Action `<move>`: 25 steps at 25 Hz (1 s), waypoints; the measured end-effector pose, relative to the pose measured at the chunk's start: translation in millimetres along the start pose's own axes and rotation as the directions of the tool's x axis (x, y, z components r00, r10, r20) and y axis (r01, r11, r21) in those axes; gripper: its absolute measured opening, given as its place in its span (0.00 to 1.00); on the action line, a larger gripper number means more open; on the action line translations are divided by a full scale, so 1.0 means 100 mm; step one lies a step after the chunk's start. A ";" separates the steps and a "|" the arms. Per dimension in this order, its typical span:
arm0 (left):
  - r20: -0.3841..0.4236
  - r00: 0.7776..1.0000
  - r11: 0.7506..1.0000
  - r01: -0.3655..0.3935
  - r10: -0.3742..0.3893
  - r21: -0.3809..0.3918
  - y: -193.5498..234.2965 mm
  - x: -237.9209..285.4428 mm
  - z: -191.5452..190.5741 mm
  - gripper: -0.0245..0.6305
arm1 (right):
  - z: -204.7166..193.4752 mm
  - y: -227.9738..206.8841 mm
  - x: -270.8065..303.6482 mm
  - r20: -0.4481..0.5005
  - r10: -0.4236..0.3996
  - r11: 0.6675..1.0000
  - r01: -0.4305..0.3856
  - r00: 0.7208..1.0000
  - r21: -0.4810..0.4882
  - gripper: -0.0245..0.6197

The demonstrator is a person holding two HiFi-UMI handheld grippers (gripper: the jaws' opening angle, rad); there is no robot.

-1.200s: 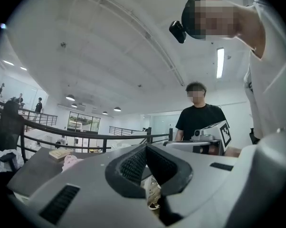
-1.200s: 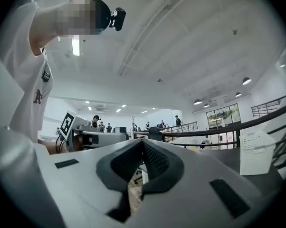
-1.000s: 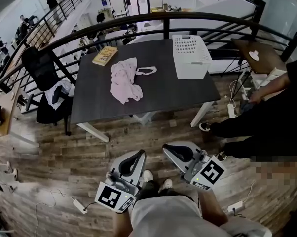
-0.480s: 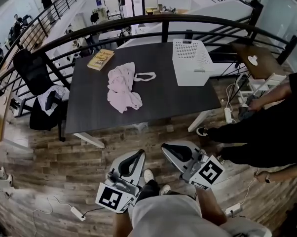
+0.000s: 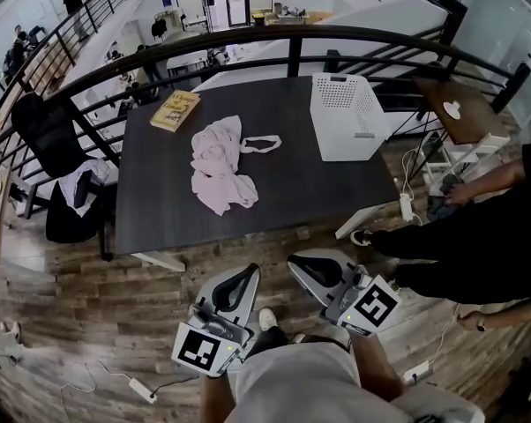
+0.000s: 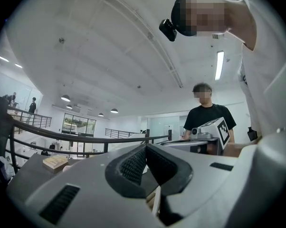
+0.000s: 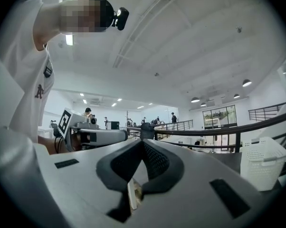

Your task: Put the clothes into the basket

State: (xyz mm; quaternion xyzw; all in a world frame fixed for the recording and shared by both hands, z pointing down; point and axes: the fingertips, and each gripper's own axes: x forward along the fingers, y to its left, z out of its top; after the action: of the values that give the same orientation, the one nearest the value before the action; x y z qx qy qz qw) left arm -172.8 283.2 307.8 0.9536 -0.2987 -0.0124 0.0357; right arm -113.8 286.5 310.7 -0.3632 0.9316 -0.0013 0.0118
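Head view: pink clothes (image 5: 217,161) on the table (image 5: 160,210), apart from the white basket (image 5: 349,117); left gripper (image 5: 246,277) and right gripper (image 5: 302,265), jaws together, holding nothing.

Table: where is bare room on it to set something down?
Bare: the near edge of the table, and the gap between the pink clothes and the white basket. Crowded: the far left, around the book.

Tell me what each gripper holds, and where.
Nothing: the left gripper and right gripper are shut and empty; the crumpled pink garment lies on the dark table.
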 end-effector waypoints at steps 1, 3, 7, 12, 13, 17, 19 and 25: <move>0.001 1.000 1.000 0.006 -0.006 0.003 0.06 0.03 0.00 0.04 | -0.01 -0.03 0.05 -0.001 -0.005 1.000 0.005 1.000 0.000 0.06; -0.013 1.000 1.000 0.015 -0.015 -0.006 0.15 0.08 -0.02 0.04 | -0.02 -0.10 0.12 -0.003 -0.016 1.000 0.016 1.000 0.000 0.06; -0.023 1.000 1.000 0.020 -0.021 -0.021 0.30 0.19 -0.04 0.04 | -0.04 -0.24 0.24 -0.024 -0.028 0.999 0.029 0.999 0.014 0.06; -0.038 0.999 0.999 0.013 -0.014 -0.034 0.46 0.34 -0.10 0.04 | -0.09 -0.44 0.35 -0.034 -0.019 1.000 0.019 0.999 0.009 0.06; -0.039 0.999 0.999 0.010 -0.011 -0.036 0.48 0.38 -0.10 0.04 | -0.10 -0.48 0.37 -0.036 -0.014 1.000 0.014 0.999 0.008 0.06; -0.032 0.999 0.999 -0.010 0.009 -0.040 0.61 0.59 -0.10 0.04 | -0.11 -0.71 0.47 -0.033 0.013 1.000 -0.013 0.999 0.019 0.06; -0.034 0.999 0.999 -0.024 0.022 -0.042 0.68 0.70 -0.12 0.04 | -0.13 -0.84 0.52 -0.033 0.031 0.999 -0.030 0.999 0.026 0.06; -0.040 0.997 0.997 -0.062 0.061 -0.040 0.86 1.01 -0.16 0.04 | -0.17 -1.18 0.67 -0.038 0.081 0.995 -0.079 0.996 0.059 0.06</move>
State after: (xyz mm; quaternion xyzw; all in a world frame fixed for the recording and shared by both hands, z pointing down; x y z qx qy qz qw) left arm -137.9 155.8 330.5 0.9431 -0.3268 0.0009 0.0613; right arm -83.5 153.6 328.0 -0.3251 0.9450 -0.0348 0.0033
